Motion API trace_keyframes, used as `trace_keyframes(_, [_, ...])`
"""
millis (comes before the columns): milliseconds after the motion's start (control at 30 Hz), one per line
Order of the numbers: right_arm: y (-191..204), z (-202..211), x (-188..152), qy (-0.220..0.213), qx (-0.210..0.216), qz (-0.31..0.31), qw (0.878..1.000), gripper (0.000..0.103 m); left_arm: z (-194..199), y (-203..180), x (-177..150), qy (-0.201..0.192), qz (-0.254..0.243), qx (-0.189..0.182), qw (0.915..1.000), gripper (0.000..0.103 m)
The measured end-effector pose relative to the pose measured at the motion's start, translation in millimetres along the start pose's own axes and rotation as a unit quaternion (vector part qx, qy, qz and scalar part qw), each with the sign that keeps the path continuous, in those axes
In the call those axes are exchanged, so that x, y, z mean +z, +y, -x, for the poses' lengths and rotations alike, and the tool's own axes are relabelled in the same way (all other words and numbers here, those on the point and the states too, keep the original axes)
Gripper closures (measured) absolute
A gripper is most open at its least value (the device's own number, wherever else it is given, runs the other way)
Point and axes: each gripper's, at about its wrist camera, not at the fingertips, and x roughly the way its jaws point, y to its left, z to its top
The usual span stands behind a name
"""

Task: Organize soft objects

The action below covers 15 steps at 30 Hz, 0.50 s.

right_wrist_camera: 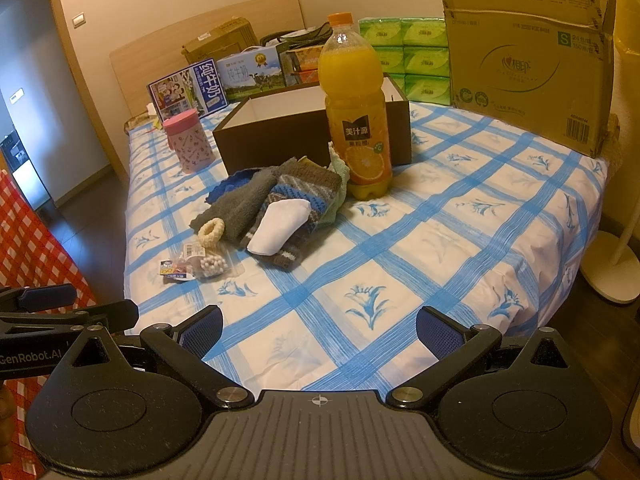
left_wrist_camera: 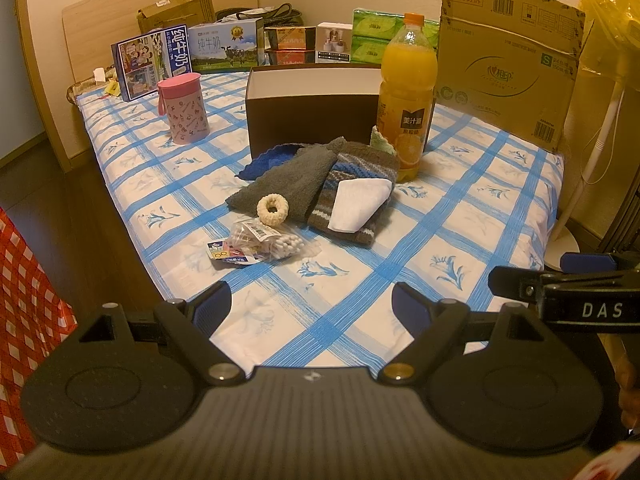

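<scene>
A pile of soft things lies mid-table: a grey towel (left_wrist_camera: 280,184) (right_wrist_camera: 236,202), a striped knit cloth (left_wrist_camera: 356,172) (right_wrist_camera: 300,192), a white cloth (left_wrist_camera: 358,202) (right_wrist_camera: 280,222), a blue cloth (left_wrist_camera: 260,164), a pale green cloth (left_wrist_camera: 382,140) and a cream scrunchie (left_wrist_camera: 273,209) (right_wrist_camera: 211,232). An open dark box (left_wrist_camera: 312,114) (right_wrist_camera: 280,132) stands behind the pile. My left gripper (left_wrist_camera: 310,306) is open and empty near the table's front edge. My right gripper (right_wrist_camera: 320,330) is open and empty beside it.
An orange juice bottle (left_wrist_camera: 408,96) (right_wrist_camera: 356,120) stands by the pile. A pink cup (left_wrist_camera: 184,108) is at the left. A bag of cotton swabs (left_wrist_camera: 264,242) lies in front. Milk cartons (left_wrist_camera: 188,56), tissue packs (right_wrist_camera: 404,56) and a cardboard box (left_wrist_camera: 504,60) line the back.
</scene>
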Motion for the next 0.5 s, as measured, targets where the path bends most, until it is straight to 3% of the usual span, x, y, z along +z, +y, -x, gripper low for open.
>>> trace_keyframes(500, [-0.8, -1.5, -0.1, 0.000, 0.000, 0.000, 1.000, 0.000, 0.0, 0.0, 0.0, 0.000, 0.000, 0.000, 1.0000, 0.017])
